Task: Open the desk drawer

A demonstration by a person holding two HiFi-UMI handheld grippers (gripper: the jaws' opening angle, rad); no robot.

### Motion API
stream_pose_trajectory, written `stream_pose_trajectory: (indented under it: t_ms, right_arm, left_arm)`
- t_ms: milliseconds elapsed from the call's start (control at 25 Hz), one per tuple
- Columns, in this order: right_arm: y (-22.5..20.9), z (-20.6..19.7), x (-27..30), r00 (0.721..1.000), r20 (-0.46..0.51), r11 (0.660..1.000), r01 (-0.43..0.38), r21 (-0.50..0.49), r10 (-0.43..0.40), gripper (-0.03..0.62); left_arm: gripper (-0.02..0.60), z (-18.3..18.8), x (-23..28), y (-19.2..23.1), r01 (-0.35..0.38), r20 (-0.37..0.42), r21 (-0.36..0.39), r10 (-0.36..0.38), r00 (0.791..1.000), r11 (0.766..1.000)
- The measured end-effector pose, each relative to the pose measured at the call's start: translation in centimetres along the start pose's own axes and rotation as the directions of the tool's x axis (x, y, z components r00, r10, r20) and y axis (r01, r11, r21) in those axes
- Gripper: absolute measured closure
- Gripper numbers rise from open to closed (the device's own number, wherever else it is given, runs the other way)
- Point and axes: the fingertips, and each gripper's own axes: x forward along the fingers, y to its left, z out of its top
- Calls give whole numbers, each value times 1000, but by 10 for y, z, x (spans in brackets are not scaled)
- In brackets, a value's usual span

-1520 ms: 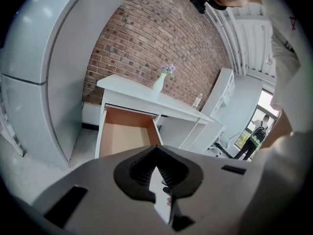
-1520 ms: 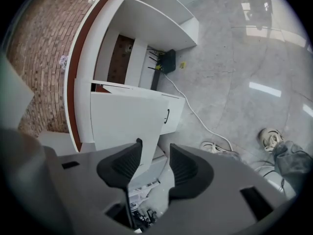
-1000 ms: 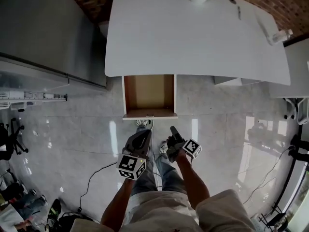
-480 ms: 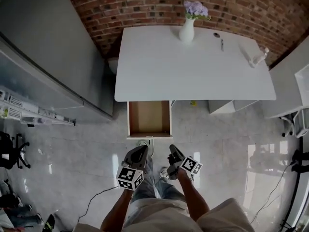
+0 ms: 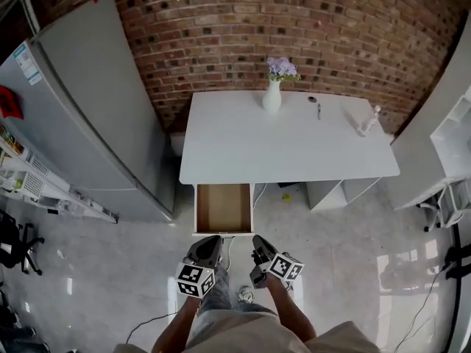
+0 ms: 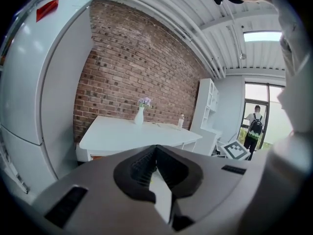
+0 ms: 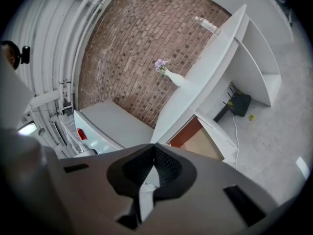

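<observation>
White desk against the red brick wall. The drawer sits under the desk's left end, pulled out toward the person, brown wood inside showing; in the right gripper view it shows just past the jaw tips. Left gripper and right gripper are held side by side in front of the drawer's front edge, near it but not touching, tips toward the desk. Left gripper: jaws together at the tips, nothing between. Right gripper: jaws together too, nothing gripped. Each carries its marker cube, left, right.

On the desktop: a white vase with purple flowers at the back edge, a pen to its right, a clear bottle near the right end. Grey fridge left of the desk, white shelf unit on the right. Glossy tile floor. In the left gripper view a person with a backpack stands in a far doorway.
</observation>
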Motion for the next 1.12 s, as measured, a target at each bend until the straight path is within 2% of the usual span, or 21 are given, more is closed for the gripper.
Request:
stream_pose_trajectory:
  t_ms: [160,400,680,760,800,840,880,960,1000,1040,1120]
  right_arm:
    - [33,12,-16,1000,19,995,-19,-94,21,577]
    - [73,35,-36,998,25,958,-50,-283,60,577]
    - [87,52,-56,995,71,946,-37,-322,63,577]
    - [90,54,-59,996,78,922,-10,-388,43,577]
    - [94,54,-61,997,79,892,14,-452,25,577]
    - [98,53,-63,997,78,843,41,-536,1,577]
    - [103,51,-66,997,77,773,69,-630,-26,577]
    - [115,46,-69,995,81,612,103,-784,-64,577]
    - [121,44,-71,994,82,551,105,-828,-67,577]
    - [126,41,-73,995,81,514,102,-851,-63,577]
    - [132,37,-77,995,79,489,95,-867,-55,577]
  left_arm:
    - [571,20,-8,-17,18,45,25,-19,999,1000]
    - [571,36,-15,-38,57,95,29,-59,994,998]
    - [571,37,-25,-53,63,110,34,-66,992,997]
    - [571,38,-28,-54,60,113,35,-63,992,998]
    - [571,38,-30,-54,57,113,36,-61,992,998]
    - [571,37,-32,-55,54,112,37,-57,992,998]
    - [571,36,-34,-56,51,109,39,-55,993,998]
    - [571,33,-38,-59,48,105,47,-52,993,998]
    - [571,31,-39,-61,46,104,52,-51,993,998]
    - [571,30,-40,-63,45,102,57,-50,994,997]
    - [571,27,-43,-66,42,97,68,-49,994,997]
